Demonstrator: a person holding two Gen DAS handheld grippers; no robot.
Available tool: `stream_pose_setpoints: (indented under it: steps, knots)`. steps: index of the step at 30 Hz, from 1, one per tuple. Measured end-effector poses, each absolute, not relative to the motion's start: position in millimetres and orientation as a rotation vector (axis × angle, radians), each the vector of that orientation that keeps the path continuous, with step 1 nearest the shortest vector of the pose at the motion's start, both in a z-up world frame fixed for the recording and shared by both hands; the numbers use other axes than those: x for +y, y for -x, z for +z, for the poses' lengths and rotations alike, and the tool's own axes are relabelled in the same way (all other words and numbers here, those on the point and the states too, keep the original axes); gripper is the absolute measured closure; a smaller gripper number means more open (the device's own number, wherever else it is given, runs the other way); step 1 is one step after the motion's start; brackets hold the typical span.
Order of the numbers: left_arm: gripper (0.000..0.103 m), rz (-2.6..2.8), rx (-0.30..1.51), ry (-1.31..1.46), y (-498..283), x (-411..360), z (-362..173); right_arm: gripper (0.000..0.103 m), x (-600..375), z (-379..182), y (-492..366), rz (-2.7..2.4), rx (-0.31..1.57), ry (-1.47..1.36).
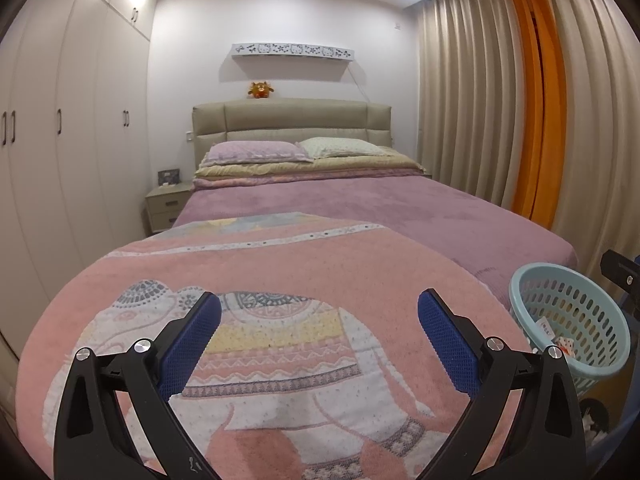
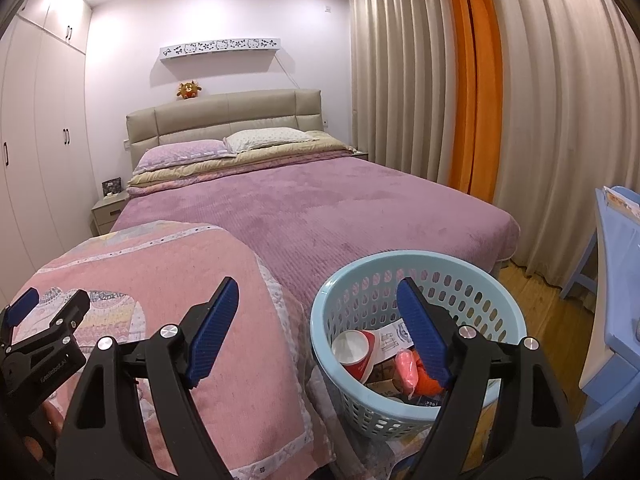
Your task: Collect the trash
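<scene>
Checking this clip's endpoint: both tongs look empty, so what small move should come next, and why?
Probably draw the right tongs back from the blue basket. They stand open and empty above it, the red cup and wrappers already lie inside, and no loose trash shows on the elephant blanket. The left tongs are empty too.

— The basket (image 2: 420, 268)?
— Pale blue plastic, smooth, perforated. The bedspread (image 2: 320, 208) is matt ribbed plush; the blanket (image 1: 280, 280) soft, nubbly woven cloth.
— The floor (image 2: 532, 312)?
— Glossy wood.
</scene>
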State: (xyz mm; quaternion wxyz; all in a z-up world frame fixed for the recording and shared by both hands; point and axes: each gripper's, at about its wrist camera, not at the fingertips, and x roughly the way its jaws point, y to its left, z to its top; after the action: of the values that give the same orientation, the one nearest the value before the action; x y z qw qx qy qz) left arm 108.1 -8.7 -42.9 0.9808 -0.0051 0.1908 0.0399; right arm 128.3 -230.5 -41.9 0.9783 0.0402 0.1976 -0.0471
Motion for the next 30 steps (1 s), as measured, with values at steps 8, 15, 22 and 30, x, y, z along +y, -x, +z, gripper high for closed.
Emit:
stream_pose_setpoints:
  steps: [8, 15, 22, 30]
  knots:
    - [0.007, 0.078, 0.390, 0.015, -107.8, -8.5, -43.7, 0.026, -230.4, -42.9, -127.4, -0.090, 0.399, -0.086]
    - [0.007, 0.080, 0.391, 0.016, -107.7, -10.0, -43.5, 0.026, -234.0, -42.9, -127.3, -0.092, 0.408, -0.104]
    - [0.007, 0.078, 0.398, 0.020, -108.4, -8.9, -43.4, 0.026, -233.4, -44.2, -126.4, -0.094, 0.412, -0.103]
    - [0.007, 0.082, 0.398, 0.024, -108.5, -8.3, -42.3, 0.026, -233.3, -44.4, -126.2, -0.095, 0.412, -0.103]
